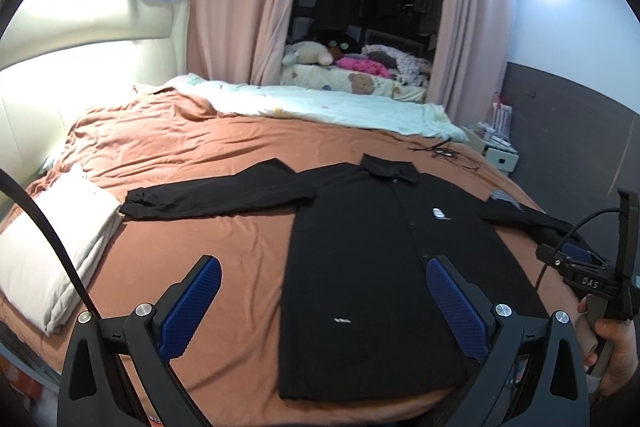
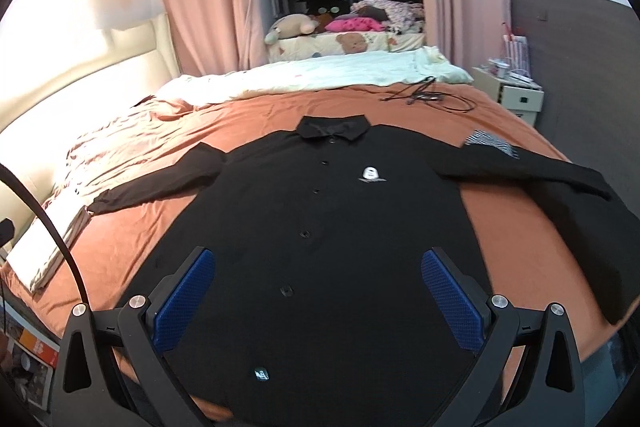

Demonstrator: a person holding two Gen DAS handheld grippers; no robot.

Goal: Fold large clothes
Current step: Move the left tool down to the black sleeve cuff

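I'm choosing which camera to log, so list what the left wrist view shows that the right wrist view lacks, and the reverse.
Only the left wrist view shows the right gripper from outside, with the hand holding its handle. Only the right wrist view shows the shirt's right sleeve out to its end. Both show the black shirt spread flat on the orange bedspread, the folded white cloth, the cable, and open fingers holding nothing.

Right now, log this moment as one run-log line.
stage: pre-fold | black shirt: flat on bed, sleeves spread | left gripper: open, empty | right gripper: open, empty
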